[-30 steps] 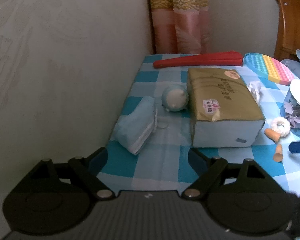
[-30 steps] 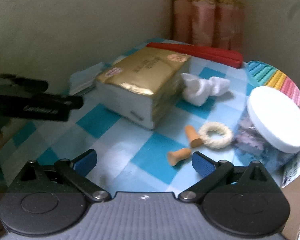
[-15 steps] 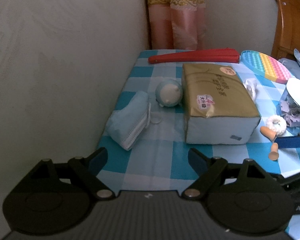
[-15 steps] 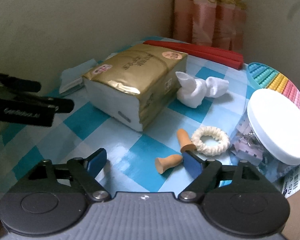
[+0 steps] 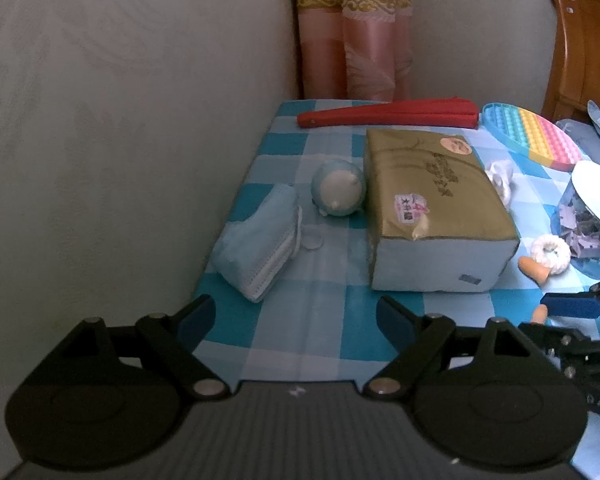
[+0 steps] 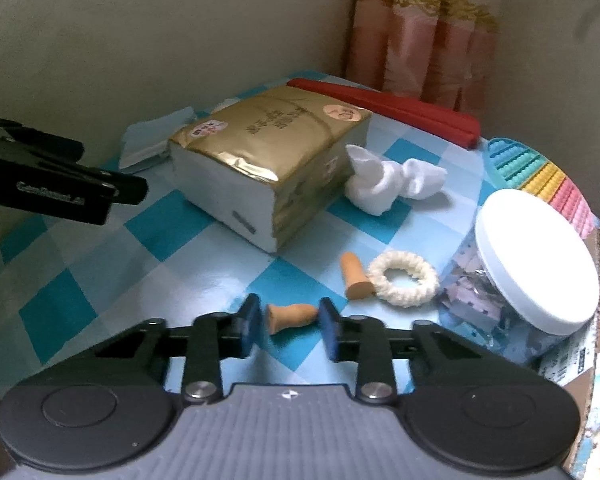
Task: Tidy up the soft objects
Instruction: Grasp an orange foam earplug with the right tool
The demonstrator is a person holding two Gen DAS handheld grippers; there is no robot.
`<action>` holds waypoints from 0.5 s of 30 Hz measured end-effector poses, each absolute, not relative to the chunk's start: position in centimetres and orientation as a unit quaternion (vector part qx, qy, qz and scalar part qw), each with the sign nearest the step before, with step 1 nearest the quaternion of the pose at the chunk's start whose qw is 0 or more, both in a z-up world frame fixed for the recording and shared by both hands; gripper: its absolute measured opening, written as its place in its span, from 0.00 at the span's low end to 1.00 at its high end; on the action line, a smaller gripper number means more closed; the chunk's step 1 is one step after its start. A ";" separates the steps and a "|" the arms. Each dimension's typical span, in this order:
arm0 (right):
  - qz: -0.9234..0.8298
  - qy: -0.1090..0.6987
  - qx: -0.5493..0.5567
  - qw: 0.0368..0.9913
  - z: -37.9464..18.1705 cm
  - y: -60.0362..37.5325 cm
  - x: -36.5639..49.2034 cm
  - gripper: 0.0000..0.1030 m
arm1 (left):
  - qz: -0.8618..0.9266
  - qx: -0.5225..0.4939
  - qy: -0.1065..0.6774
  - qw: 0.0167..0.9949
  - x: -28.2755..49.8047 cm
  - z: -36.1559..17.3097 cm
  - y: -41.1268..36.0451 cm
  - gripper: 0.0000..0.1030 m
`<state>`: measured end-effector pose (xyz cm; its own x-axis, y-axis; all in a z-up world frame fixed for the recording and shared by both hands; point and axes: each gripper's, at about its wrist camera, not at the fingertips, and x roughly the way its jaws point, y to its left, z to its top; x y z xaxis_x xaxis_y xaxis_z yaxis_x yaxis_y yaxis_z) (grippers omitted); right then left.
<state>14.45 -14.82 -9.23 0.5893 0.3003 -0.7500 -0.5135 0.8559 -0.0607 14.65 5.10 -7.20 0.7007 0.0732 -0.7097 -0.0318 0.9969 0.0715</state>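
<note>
While the right gripper (image 6: 288, 322) closes, the small orange foam earplug (image 6: 290, 315) lies lengthwise between its blue pads on the blue-and-white checked tablecloth (image 6: 148, 280). A sliver of gap shows at each end, so no pinch yet.

Doing it well:
- Plug is bracketed end to end: flared base toward the left pad, rounded tip toward the right. Foam squashed along its length tends to buckle or pop out sideways. Close slow, stop once both pads seat.
- Keep the pads low and level with the cloth; if they ride high, the plug likely rolls out underneath.
- Check the pads haven't caught the cloth before lifting.
- Second orange foam earplug (image 6: 354, 276) stands just beyond, touching the cream fuzzy hair-tie ring (image 6: 403, 284). Lift straight up so neither gets dragged.
- Clear plastic jar with the white lid (image 6: 536, 264) is near on the right; don't swing that way.

Left gripper (image 5: 296, 312) is spread wide and empty, hovering over bare cloth short of the stack of pale-blue face masks (image 5: 260, 248) and the gold-wrapped tissue pack (image 5: 436, 208). Well clear of the pick; leave it parked.

Drop-off spot isn't evident from these views.
</note>
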 end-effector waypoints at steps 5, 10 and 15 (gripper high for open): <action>0.228 0.389 -0.136 0.882 -9.2 -14.9 14.2 0.31 | 0.011 0.006 0.397 0.918 15.0 -5.7 5.3 0.84; 0.231 0.386 -0.128 0.884 -9.3 -15.2 14.1 0.31 | 0.015 0.024 0.387 0.922 15.5 -3.5 4.9 0.84; 0.234 0.385 -0.114 0.885 -9.4 -15.6 14.2 0.31 | 0.002 0.007 0.402 0.915 17.0 -1.4 4.7 0.84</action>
<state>14.18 -15.63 -9.36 0.5940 0.3259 -0.7355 -0.5021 0.8645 -0.0224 17.01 4.71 -1.40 0.6763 0.0086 -0.7365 0.0020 0.9999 0.0135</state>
